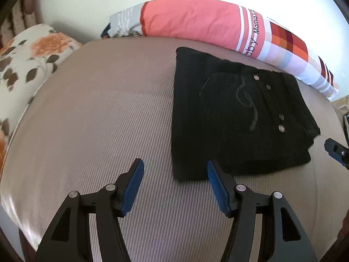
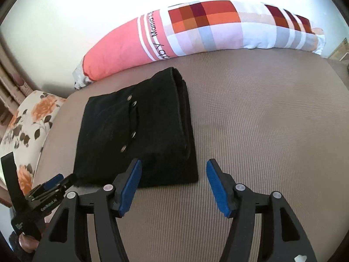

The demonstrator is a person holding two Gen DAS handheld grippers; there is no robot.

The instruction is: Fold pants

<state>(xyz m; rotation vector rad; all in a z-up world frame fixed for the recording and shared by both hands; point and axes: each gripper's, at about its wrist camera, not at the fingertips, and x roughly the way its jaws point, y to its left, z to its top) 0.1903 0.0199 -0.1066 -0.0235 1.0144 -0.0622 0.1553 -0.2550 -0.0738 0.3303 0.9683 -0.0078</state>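
Note:
Black pants (image 1: 237,113) lie folded into a compact rectangle on the beige bed surface (image 1: 104,113), back pocket and metal rivets facing up. In the right wrist view the same pants (image 2: 139,135) sit left of centre, folded edge toward the right. My left gripper (image 1: 175,168) stands open over bare bedding just off the near left corner of the pants, nothing between its blue pads. My right gripper (image 2: 174,168) is open too, just off the near right corner, its left finger overlapping the pants' near edge in view. The left gripper (image 2: 54,181) shows at the lower left of the right wrist view.
A long pink and checked pillow (image 1: 196,19) lies along the far edge against the white wall. A flowered cushion (image 1: 28,54) sits at the left. The ribbed beige bed surface (image 2: 272,120) stretches to the right of the pants. A hand (image 2: 26,242) grips the left gripper's handle.

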